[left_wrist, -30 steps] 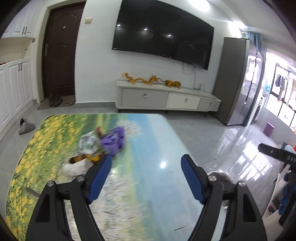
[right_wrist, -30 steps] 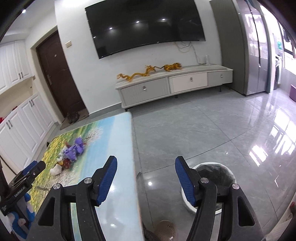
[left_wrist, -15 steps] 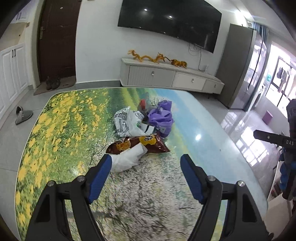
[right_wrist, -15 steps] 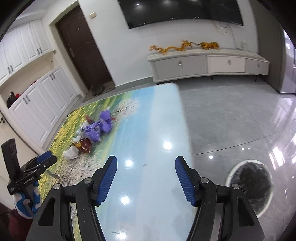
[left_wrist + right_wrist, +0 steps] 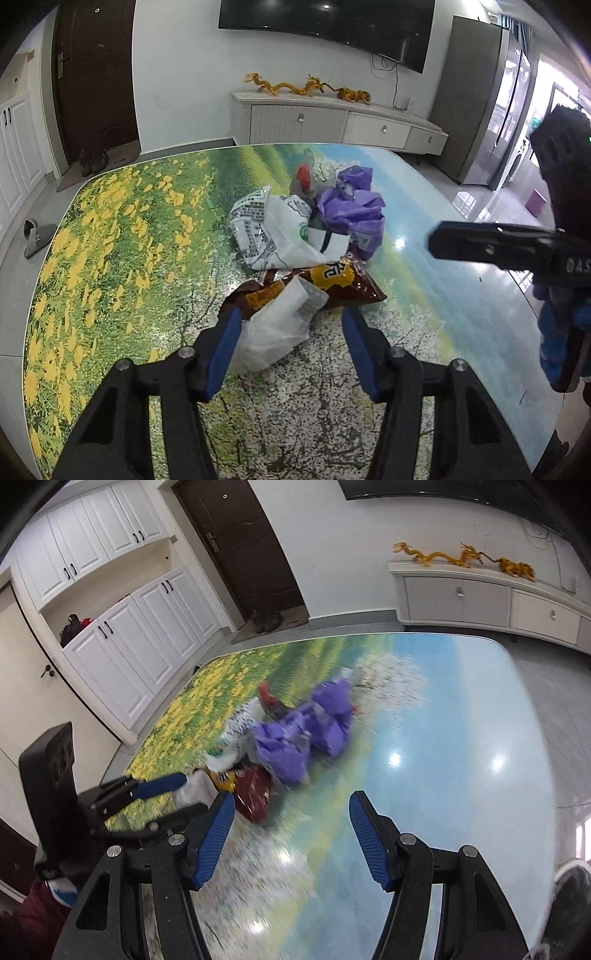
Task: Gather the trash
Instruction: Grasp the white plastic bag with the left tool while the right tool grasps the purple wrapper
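Note:
A trash pile lies mid-table on the landscape-print tabletop [image 5: 110, 240]. It holds a white printed bag [image 5: 269, 232], a purple bag [image 5: 351, 210], a red-brown snack bag [image 5: 332, 280] and a crumpled white wrapper [image 5: 280, 325]. My left gripper [image 5: 291, 325] straddles the white wrapper and its jaws are closing. The left pad is at the wrapper's edge and the right pad stands clear. My right gripper [image 5: 291, 805] hovers open over the bare tabletop [image 5: 461, 720], just short of the purple bag [image 5: 306, 727] and snack bag [image 5: 255, 790], with nothing between its fingers.
The right gripper [image 5: 443, 243] reaches in from the right of the left wrist view, close to the pile. A white TV cabinet [image 5: 332, 122] and a dark door [image 5: 96, 74] stand behind the table. A slipper [image 5: 37, 236] lies on the floor. A bin [image 5: 569, 897] sits at the table's right.
Both grippers came down and in toward the pile. The left jaws narrowed around the white wrapper. The right gripper swung from the floor and bin side to over the table.

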Tool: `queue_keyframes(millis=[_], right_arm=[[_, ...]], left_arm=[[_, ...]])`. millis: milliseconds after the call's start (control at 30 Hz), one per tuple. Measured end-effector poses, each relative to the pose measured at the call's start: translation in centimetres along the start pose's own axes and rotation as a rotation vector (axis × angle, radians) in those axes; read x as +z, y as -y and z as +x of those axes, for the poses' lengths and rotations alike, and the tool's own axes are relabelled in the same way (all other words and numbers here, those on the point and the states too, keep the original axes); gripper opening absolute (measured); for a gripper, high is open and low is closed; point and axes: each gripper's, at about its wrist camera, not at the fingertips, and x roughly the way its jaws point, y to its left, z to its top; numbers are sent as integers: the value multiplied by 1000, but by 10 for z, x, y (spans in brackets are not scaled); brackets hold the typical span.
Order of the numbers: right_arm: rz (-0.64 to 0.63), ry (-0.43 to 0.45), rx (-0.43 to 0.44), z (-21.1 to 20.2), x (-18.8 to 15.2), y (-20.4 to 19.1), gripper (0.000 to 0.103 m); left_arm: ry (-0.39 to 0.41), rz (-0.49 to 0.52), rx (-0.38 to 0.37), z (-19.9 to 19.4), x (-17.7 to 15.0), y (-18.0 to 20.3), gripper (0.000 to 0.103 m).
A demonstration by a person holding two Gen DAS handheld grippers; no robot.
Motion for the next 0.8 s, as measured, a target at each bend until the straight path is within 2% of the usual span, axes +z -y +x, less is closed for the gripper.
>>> queue_keyframes(millis=[167,400,500,633,800], right_arm=[[-13,8,2,29,19,-11,61],[3,-7,9,48,26,-12,54],[24,-18,6,57,27,-7,54],[50,-30,19,62,26,1,43],[57,-27,31,56,22,8,38]], left_arm=[[-2,-5,3,5,-3,-2,51],[11,-44,2,6,-6,-11,40],[11,-53,-6,6,-6,-12,40],[6,-39,3,7,-6,-10,40],[0,-38,2,6,-7,-9,40]])
